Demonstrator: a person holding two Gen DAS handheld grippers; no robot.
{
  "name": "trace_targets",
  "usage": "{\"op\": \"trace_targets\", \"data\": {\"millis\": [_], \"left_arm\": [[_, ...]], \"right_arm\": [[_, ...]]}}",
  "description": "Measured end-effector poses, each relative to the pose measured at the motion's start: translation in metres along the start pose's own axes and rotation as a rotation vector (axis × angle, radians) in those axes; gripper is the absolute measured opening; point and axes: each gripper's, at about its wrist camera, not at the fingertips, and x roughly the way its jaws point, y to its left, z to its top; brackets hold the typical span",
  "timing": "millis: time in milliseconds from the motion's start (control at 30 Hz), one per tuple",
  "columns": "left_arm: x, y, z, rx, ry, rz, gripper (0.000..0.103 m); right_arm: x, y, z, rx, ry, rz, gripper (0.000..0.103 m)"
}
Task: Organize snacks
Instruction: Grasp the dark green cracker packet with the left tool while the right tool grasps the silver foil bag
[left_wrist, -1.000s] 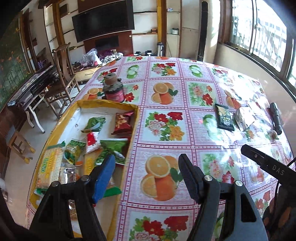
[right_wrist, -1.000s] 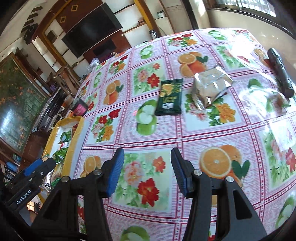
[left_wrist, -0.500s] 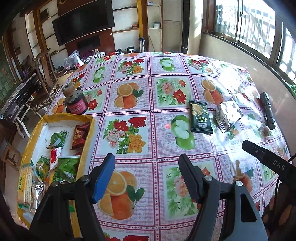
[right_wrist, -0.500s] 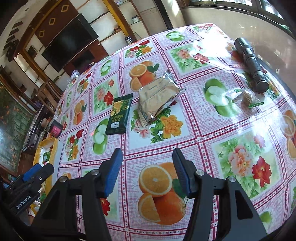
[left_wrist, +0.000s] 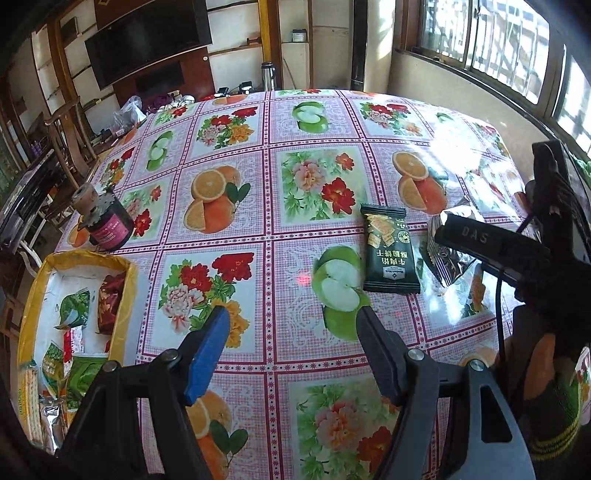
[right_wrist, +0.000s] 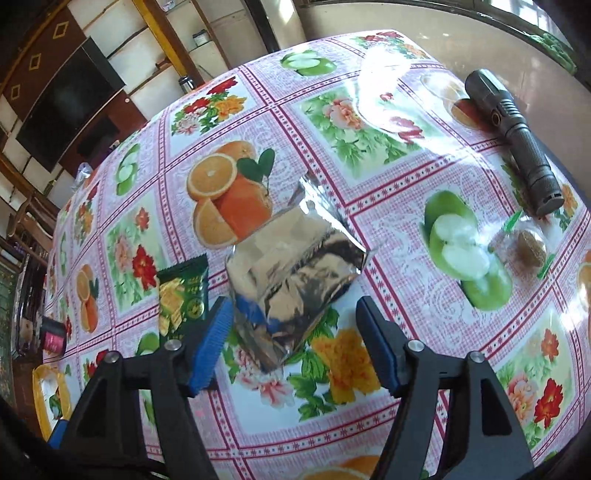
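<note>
A silver foil packet (right_wrist: 295, 266) lies on the fruit-print tablecloth. My right gripper (right_wrist: 293, 314) hovers just over its near end, jaws opening, the packet's near end between the fingers and the pads not pressing it. A dark green biscuit packet (right_wrist: 183, 295) lies to its left. In the left wrist view, that green packet (left_wrist: 389, 247) sits ahead and right of my left gripper (left_wrist: 291, 321), which is open and empty. The right gripper's body (left_wrist: 491, 243) covers part of the silver packet (left_wrist: 448, 258). The yellow-rimmed tray (left_wrist: 35, 284) at the left holds several snack packets.
A black flashlight (right_wrist: 513, 140) lies near the table's right edge, with a small clear-wrapped sweet (right_wrist: 528, 247) just below it. A dark jar with a pink label (left_wrist: 107, 225) stands behind the tray. Chairs and a TV cabinet stand beyond the table's far left.
Both views have swung right across the table, away from the tray. The right gripper has come down close over the silver packet and its jaws have widened. The left gripper's opening is unchanged.
</note>
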Motion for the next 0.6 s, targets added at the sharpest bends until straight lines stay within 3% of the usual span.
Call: {"op": "trace_targets", "data": {"millis": [133,200,300,600], "left_arm": [[0.017,-0.013,0.009,0.012,0.029,-0.047,0.071],[0.023,-0.026,0.016,0.038,0.026,-0.056,0.071],[0.033,-0.046,0.027,0.071,0.025,-0.076,0.071],[0.070,-0.079,0.044,0.104,0.090,-0.108,0.071]], "right_arm": [[0.014,0.009,0.017,-0.076,-0.018,-0.077,0.084],[0.012,0.008,0.017,-0.137,-0.028,-0.093,0.067],[0.006,-0.011,0.016,-0.160,-0.029,-0.066,0.062],[-0.031,-0.078,-0.005,-0.111,-0.048,0.016,0.061]]}}
